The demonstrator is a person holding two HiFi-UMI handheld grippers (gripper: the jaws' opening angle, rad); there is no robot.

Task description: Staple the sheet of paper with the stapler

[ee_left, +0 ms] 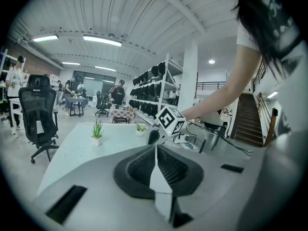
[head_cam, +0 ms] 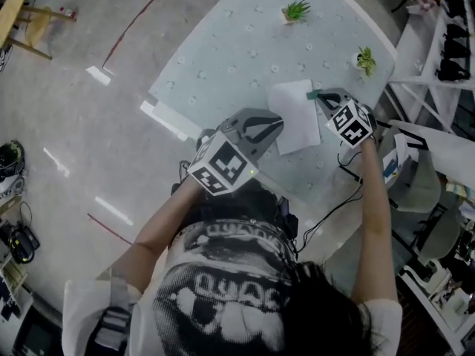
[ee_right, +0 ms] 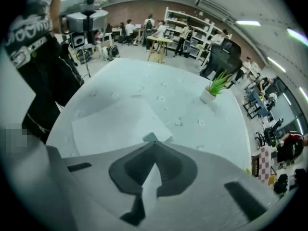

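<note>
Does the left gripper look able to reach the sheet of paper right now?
Probably yes: the left gripper sits right at the edge of the sheet of paper with nothing between them, and the right gripper is at its other side.

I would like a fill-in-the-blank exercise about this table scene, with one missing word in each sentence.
1. The white sheet of paper lies flat on the ___.
2. ___ small potted plants stand beyond the sheet.
3. The left gripper holds its fingers ___.
Missing words: table; two; shut.
</note>
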